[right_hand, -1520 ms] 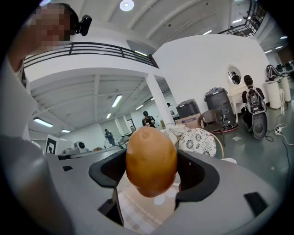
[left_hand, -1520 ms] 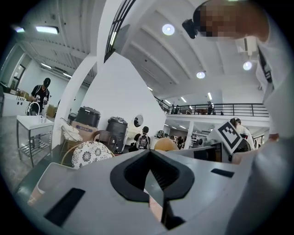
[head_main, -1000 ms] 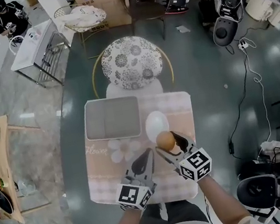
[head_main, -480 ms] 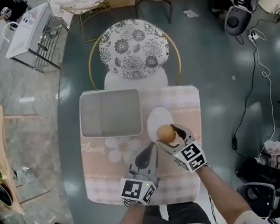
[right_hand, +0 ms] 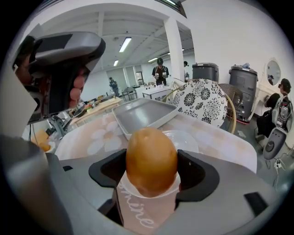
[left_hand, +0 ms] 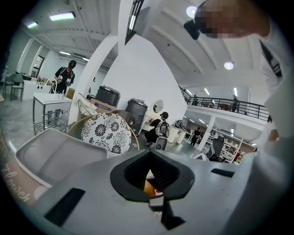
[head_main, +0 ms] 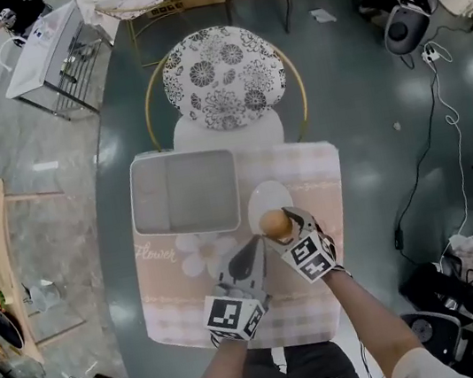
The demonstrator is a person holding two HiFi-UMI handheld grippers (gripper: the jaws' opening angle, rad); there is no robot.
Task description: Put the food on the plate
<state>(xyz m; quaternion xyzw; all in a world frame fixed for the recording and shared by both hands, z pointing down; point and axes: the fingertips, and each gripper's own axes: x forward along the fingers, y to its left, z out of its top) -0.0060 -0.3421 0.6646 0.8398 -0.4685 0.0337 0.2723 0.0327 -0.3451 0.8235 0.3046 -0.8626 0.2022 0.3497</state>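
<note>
A brown, egg-shaped piece of food in a white paper cup sits between the jaws of my right gripper, which is shut on it. It hangs over the near rim of the small white plate. In the right gripper view the food fills the jaws of the right gripper, with the plate just beyond. My left gripper is shut and holds nothing, just left of the food; in the left gripper view the left gripper shows its pads together.
A grey rectangular tray lies left of the plate on a pink flowered placemat. A chair with a floral cushion stands at the table's far side. The tray also shows in the right gripper view.
My right gripper has carried the food a little forward, onto the plate's near rim. The left gripper has kept its place beside it.
</note>
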